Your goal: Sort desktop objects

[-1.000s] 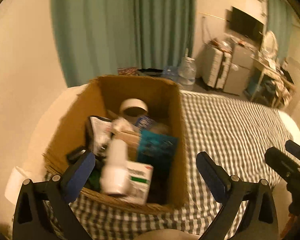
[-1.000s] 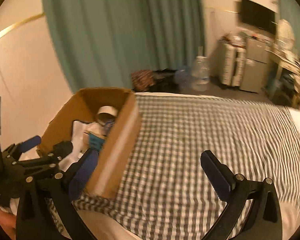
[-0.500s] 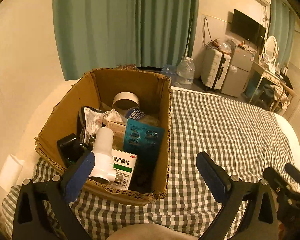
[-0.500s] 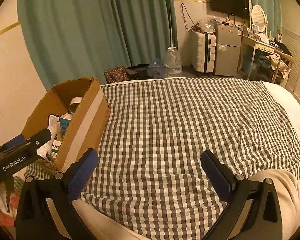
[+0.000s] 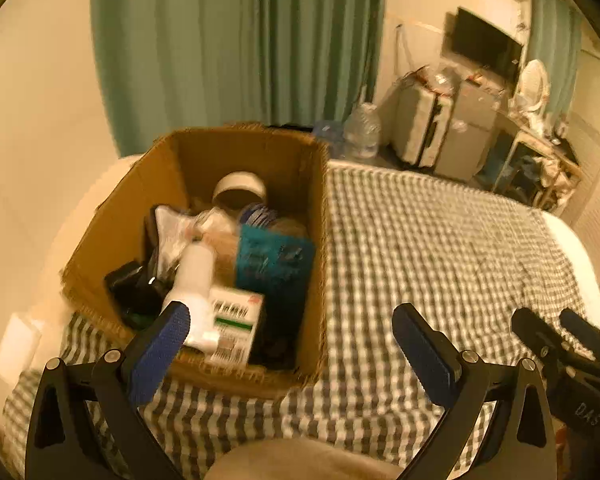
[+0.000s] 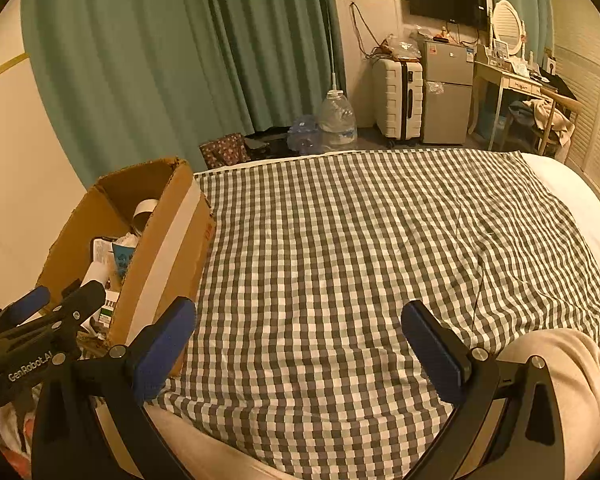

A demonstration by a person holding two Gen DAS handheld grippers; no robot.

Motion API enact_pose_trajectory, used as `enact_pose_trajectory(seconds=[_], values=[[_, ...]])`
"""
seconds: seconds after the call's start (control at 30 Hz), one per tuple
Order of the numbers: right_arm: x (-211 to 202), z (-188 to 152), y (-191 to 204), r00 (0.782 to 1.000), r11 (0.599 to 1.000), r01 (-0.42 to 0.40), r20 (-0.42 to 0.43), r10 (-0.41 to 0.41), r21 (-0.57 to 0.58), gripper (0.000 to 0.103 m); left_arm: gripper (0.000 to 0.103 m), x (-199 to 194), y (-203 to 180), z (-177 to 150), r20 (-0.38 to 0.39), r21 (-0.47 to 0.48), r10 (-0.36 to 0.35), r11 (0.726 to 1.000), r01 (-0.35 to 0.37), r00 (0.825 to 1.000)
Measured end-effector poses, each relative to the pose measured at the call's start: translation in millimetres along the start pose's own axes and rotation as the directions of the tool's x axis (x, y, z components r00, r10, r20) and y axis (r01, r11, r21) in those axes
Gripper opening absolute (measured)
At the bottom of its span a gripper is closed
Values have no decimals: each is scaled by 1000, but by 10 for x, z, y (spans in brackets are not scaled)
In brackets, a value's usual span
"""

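Box [image 5: 236, 208] contents plain only from left gripper [image 5: 288, 336]; right gripper [image 6: 298, 334] over checked cloth [image 6: 360, 240]; both jaws apart.

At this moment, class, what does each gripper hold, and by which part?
Nothing. The left gripper is open over the near edge of the cardboard box; the right gripper is open above the checked cloth.

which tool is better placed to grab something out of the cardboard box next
Left. The left tool hangs open right in front of the cardboard box, with the white bottle beside its finger. The right tool, also open, faces bare checkered cloth with the box off to its side.
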State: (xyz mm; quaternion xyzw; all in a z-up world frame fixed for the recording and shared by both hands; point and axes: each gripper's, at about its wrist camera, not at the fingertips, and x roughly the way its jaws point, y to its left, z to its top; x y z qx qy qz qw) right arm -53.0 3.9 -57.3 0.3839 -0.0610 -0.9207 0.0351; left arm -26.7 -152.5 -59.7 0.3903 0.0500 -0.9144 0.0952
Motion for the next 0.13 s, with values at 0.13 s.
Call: enact_pose_trajectory(seconds=[0.13], values=[[-7, -15, 51, 1000, 1000, 7, -3, -7, -25, 103, 103, -67, -24, -12, 49, 5, 33, 999, -33, 998]])
